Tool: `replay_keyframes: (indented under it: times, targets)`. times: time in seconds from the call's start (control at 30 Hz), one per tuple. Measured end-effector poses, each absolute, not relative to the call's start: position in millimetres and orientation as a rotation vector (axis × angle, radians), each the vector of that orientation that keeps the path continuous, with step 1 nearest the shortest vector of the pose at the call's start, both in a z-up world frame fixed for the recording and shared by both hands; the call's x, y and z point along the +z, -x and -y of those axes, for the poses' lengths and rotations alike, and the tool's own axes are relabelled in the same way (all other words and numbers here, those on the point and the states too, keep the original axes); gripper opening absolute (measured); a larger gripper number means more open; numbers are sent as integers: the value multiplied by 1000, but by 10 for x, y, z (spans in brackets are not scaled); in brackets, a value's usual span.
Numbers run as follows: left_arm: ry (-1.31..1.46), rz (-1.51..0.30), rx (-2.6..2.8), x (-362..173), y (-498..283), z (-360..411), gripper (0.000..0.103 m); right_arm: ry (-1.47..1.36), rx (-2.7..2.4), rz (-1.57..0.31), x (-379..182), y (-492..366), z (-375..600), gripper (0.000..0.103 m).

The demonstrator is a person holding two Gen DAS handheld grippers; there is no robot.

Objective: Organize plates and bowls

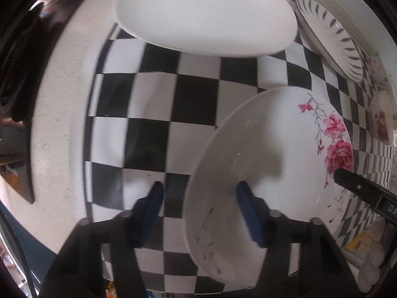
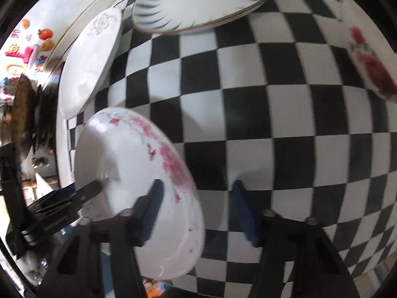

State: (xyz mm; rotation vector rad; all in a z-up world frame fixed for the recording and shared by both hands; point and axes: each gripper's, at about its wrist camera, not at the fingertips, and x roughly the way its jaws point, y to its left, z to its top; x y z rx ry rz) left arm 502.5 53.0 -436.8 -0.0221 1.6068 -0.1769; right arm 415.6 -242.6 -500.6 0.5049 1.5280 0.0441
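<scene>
Both tools down over the black-and-white chequered worktop (image 1: 153,104). Left tool (image 1: 199,193) half spread, straddling the near rim of the white ceramic plate with pink rose sprays (image 1: 273,149): one blue pad inside the dish, the other outside over the cloth, not pressing on the rim. Right tool (image 2: 197,193) likewise partly spread, straddling the opposite rim, one pad over the plate, one beyond, no clear clamp. Plate flat on the cloth. Behind: plain white oval plate with grey flower (image 1: 206,15), blue-streaked white plate (image 2: 206,2), red-flowered dish (image 2: 372,67).
</scene>
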Motion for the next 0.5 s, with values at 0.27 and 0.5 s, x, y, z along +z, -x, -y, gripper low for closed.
replay_keyframes:
  times: [0.27,0.5]
  targets:
    - [21,-1590,-161,-4312,-4999,-344,42,-443,120,-1529,-5050,-4188,2236,21]
    - [19,-1602,-136,-4219,-4572,11,41,-435,130,-1525,-5014,-4130,2424,21]
